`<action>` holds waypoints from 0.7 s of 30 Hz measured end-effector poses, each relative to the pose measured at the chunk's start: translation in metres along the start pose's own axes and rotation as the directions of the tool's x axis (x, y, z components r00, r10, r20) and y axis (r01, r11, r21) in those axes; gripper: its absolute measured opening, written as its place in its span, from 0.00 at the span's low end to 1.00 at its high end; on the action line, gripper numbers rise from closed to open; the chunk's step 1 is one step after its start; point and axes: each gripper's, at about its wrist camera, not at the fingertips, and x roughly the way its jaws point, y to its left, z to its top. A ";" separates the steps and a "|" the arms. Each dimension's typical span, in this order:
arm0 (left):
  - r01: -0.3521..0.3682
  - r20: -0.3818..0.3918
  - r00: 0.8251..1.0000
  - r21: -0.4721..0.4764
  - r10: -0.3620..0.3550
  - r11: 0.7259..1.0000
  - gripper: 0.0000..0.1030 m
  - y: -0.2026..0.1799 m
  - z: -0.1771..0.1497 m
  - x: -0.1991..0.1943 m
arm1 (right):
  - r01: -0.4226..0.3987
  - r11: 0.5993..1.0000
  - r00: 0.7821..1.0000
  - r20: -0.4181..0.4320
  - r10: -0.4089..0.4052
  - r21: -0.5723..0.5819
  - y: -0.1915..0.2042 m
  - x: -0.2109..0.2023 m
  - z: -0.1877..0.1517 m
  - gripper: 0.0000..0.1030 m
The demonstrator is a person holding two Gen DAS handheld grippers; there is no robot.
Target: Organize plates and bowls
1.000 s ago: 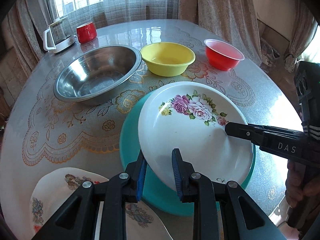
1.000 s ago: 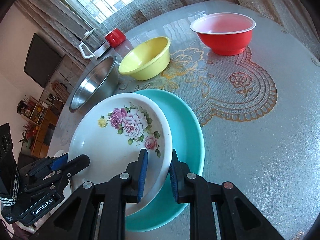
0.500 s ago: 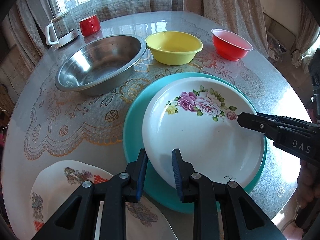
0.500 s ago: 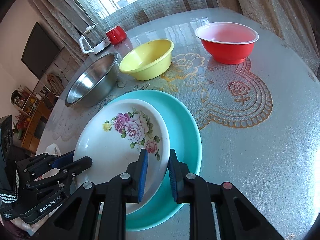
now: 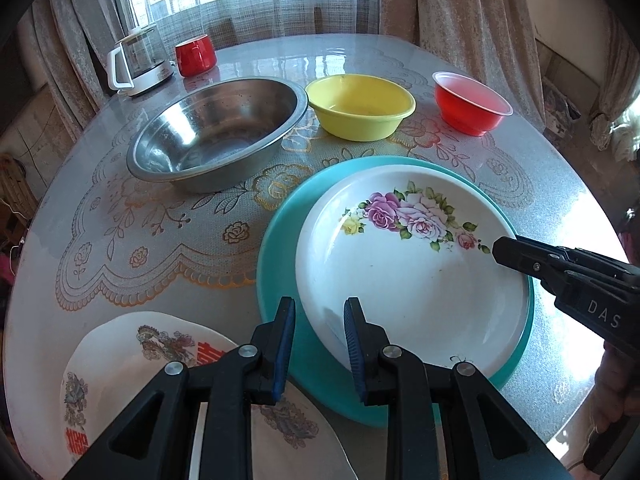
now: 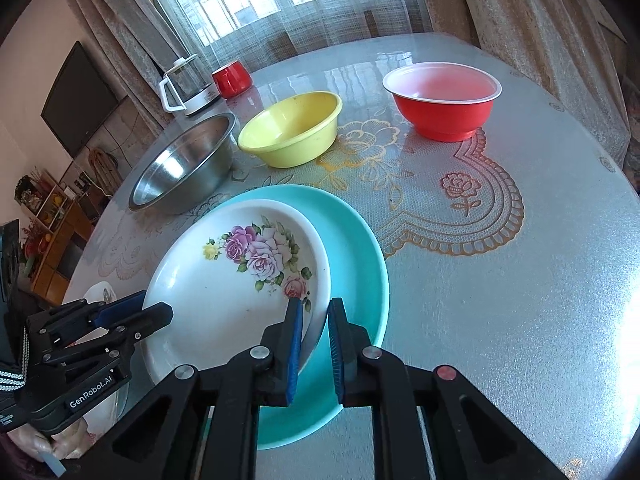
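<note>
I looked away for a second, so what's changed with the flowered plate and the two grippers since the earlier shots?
The white flowered plate has sunk from tilted to nearly flat in the teal plate. The right gripper has just closed further on its rim; the left gripper still pinches the opposite edge. The bowls haven't moved.

The white patterned plate with red characters (image 5: 132, 364) is partly hidden behind the left gripper (image 5: 319, 344) and cut off by the picture's lower edge
</note>
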 end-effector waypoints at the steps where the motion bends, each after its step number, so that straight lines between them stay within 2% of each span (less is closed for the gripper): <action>1: -0.001 0.002 1.000 -0.002 0.001 1.000 0.25 0.000 0.000 0.000 | 0.004 1.000 1.000 0.003 -0.004 -0.004 0.001 0.000 0.000 0.12; 10: -0.009 0.015 1.000 -0.003 0.009 1.000 0.25 -0.002 -0.001 0.000 | 0.004 1.000 1.000 -0.004 -0.004 0.006 -0.001 0.001 -0.001 0.14; 13: -0.008 0.018 1.000 -0.014 0.008 1.000 0.25 -0.001 0.000 -0.001 | 0.007 1.000 1.000 -0.003 -0.007 0.026 -0.004 0.000 -0.002 0.20; 21: 0.002 0.054 0.999 -0.062 0.001 0.998 0.25 0.010 0.000 -0.011 | -0.003 0.999 0.999 0.040 0.001 0.048 -0.008 -0.014 -0.005 0.24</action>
